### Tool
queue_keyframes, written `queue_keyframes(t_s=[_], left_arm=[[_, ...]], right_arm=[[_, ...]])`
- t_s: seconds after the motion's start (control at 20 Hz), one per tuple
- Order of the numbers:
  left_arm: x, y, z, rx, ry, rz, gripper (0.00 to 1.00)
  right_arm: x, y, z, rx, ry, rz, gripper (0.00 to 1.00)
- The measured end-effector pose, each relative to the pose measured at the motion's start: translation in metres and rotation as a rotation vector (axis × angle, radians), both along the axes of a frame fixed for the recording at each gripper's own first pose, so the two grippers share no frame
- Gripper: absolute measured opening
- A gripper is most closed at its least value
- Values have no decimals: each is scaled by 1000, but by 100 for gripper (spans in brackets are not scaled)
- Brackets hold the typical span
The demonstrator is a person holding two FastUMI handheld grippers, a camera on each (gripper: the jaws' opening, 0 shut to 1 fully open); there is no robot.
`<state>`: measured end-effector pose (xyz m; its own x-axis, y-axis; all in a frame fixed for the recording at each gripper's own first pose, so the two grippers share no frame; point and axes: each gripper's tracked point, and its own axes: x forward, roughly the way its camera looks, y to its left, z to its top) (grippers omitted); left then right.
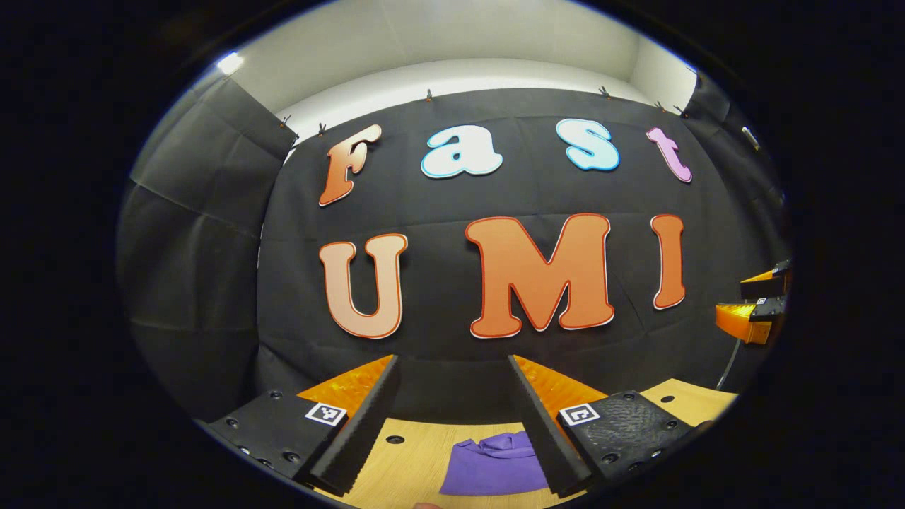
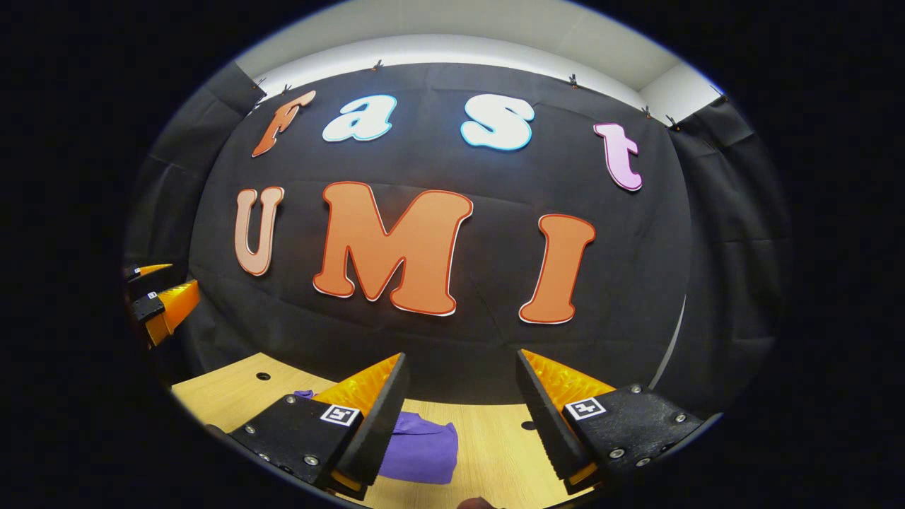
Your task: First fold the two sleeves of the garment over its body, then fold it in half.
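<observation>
The purple fabric garment (image 1: 495, 463) lies bunched in a soft, compact heap on the light wooden table (image 1: 417, 459), and in your left gripper view it sits low in the picture, between your fingers and partly tucked behind the right-hand one. Swing to your right gripper view and the same purple garment (image 2: 421, 447) rests on the table (image 2: 495, 442) just past the left-hand finger, part of it hidden behind that finger. Your left gripper (image 1: 452, 417) hangs above the table with its fingers spread wide, nothing between them, well clear of the cloth. Your right gripper (image 2: 459, 417) is also held wide apart and holds nothing, raised over the tabletop. A few small round holes dot the wood around the garment. At the right edge of your left gripper view the right gripper shows off to the side, level with yours, and the left gripper shows at the left edge of your right gripper view. Behind everything stands the black cloth wall (image 1: 212, 283) of the booth, pinned along its top with small clips.
</observation>
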<state>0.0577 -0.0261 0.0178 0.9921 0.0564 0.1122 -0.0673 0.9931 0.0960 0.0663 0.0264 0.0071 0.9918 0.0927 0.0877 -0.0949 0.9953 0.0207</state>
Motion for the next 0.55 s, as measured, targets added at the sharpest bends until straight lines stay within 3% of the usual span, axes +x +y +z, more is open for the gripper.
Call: queue_keyframes(t_s=[0.2,0.55], left_arm=[[-2,-17,-5,-6,-6,-41,93],[-10,-32,-6,17,-18,-37,93]], right_arm=[[-3,2,-8,-13,0,22,90],[-4,11,-15,-13,-6,93,90]])
